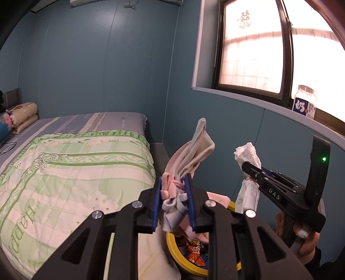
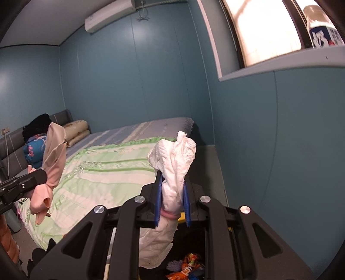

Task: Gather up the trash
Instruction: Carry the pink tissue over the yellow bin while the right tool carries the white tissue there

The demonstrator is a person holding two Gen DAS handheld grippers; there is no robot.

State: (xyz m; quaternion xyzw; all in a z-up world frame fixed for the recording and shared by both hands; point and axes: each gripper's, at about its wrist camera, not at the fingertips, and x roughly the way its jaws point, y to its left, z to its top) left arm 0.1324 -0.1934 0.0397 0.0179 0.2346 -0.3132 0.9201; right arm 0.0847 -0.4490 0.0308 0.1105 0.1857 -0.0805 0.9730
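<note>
Above the bin, at 6 o'clock in both wrist views: two hand-held grippers, each carrying a piece of trash.

Left hand-held gripper (image 1: 175, 199): blue pads clamped on a bunched pale pink and cream cloth (image 1: 189, 159); the cloth fans upward toward 12 o'clock and its loose ends hang below the pads.

Right hand-held gripper (image 2: 172, 199): blue pads pressed on a crumpled white tissue wad (image 2: 174, 163); the wad rises above the pads and hangs down below them; a thin pink band circles it low down.

Round yellow-rimmed trash bin (image 1: 183, 259): directly beneath both loads, holding orange and blue snack wrappers (image 1: 197, 253).

Side by side: from the left wrist, the right gripper and its tissue sit at 3 o'clock; from the right wrist, the cloth sits at 9 o'clock.

Bed with green and white floral quilt (image 1: 71, 170): at 9 o'clock of the bin, just beside it.

Clear jar with a blue and white label (image 1: 304, 102): on the grey window sill (image 1: 248, 98), at 2 o'clock.

White wall air conditioner (image 2: 108, 18): at 11 o'clock, high on the teal wall.
</note>
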